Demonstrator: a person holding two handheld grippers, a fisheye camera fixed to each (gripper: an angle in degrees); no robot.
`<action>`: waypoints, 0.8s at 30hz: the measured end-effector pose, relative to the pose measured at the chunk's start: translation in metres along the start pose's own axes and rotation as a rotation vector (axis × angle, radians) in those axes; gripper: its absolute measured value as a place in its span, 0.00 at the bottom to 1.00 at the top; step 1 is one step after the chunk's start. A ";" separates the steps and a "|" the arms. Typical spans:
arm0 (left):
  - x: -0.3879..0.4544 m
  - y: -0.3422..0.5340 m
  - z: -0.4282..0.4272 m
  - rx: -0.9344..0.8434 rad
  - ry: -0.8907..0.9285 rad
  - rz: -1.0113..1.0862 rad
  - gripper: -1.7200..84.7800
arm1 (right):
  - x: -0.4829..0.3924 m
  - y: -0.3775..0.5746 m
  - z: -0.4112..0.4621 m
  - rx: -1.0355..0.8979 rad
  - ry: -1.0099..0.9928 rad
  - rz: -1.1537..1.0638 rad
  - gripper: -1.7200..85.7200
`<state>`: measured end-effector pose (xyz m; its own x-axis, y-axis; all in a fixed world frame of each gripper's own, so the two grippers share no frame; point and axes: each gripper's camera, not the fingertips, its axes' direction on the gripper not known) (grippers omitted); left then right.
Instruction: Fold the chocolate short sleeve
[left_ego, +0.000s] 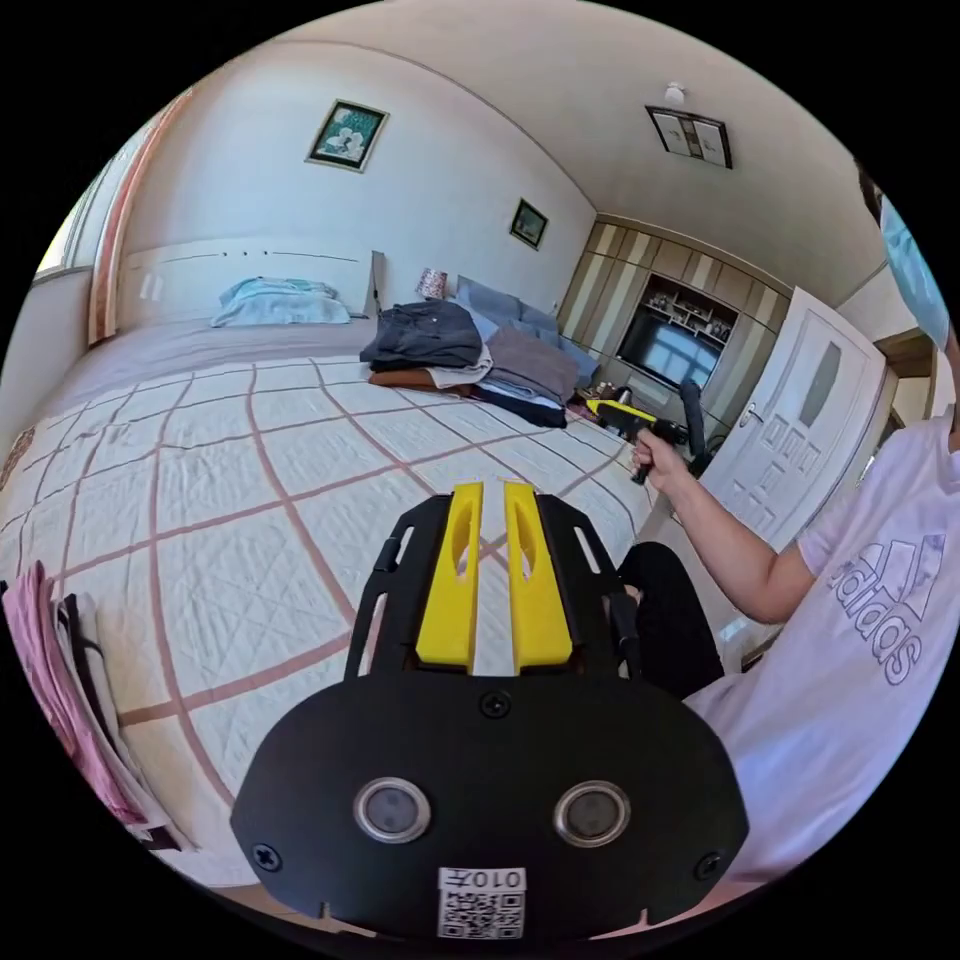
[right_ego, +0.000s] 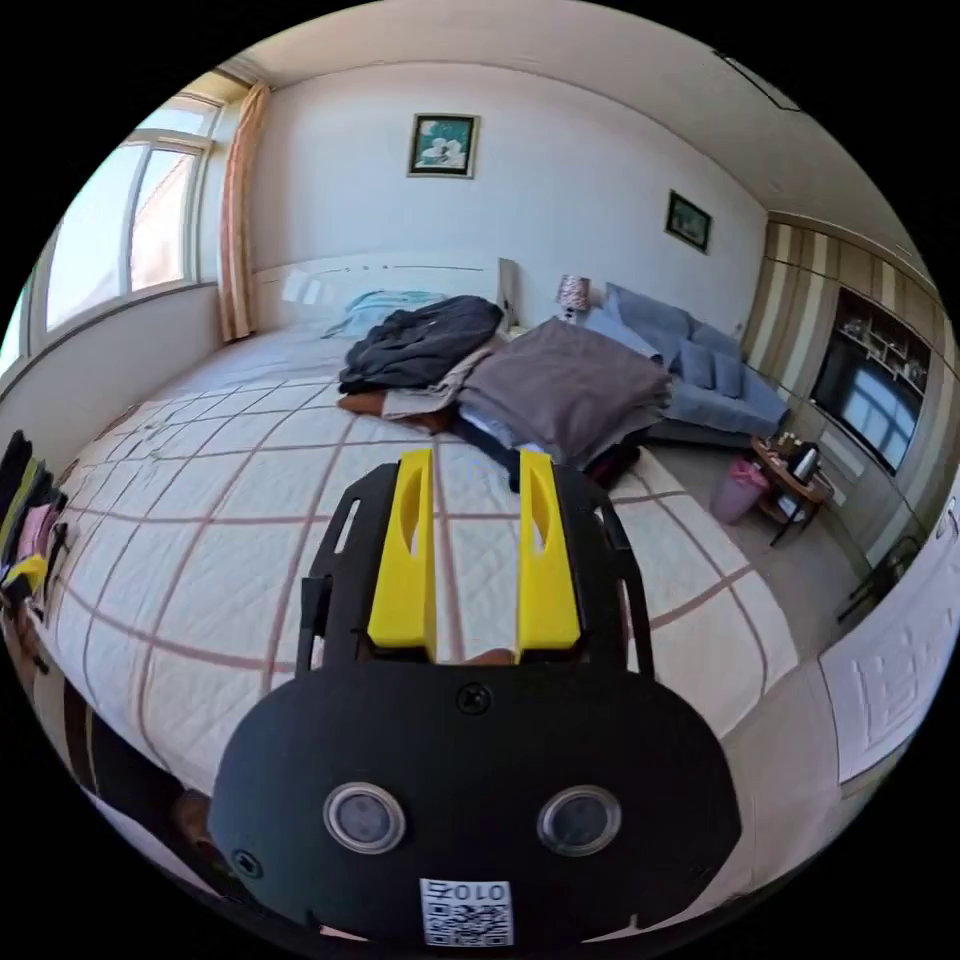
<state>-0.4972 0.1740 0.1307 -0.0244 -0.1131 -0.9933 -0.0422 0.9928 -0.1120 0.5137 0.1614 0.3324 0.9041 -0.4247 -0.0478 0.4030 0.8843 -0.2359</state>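
My left tool (left_ego: 492, 500) narrow, empty; right tool (right_ego: 475, 470) wider, empty. Both over quilted checked bed (left_ego: 220, 470). Soft folded clothes pile (right_ego: 500, 385) at far side.

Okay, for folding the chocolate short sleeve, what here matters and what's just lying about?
For the job:
pile of clothes on the bed
left gripper
right gripper
checked white quilt

Lying about:
blue sofa
pink bin
light blue pillow

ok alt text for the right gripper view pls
The right hand-held gripper, jaws open and holding nothing, hovers over a checked bedspread. A clothes pile lies beyond it on the bed, near a blue sofa.
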 end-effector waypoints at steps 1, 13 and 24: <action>0.003 0.002 0.005 -0.008 0.003 0.004 0.06 | 0.020 -0.017 0.019 -0.012 0.031 0.031 0.17; -0.022 0.033 -0.019 0.013 -0.051 -0.127 0.05 | 0.059 -0.076 0.108 -0.199 0.021 0.212 0.09; -0.036 0.061 -0.014 0.109 0.071 -0.150 0.06 | 0.036 -0.201 -0.028 -0.080 -0.026 -0.033 0.07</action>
<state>-0.5126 0.2380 0.1600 -0.0970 -0.2590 -0.9610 0.0578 0.9625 -0.2652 0.4610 -0.0367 0.3509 0.8942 -0.4474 -0.0138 0.4209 0.8511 -0.3139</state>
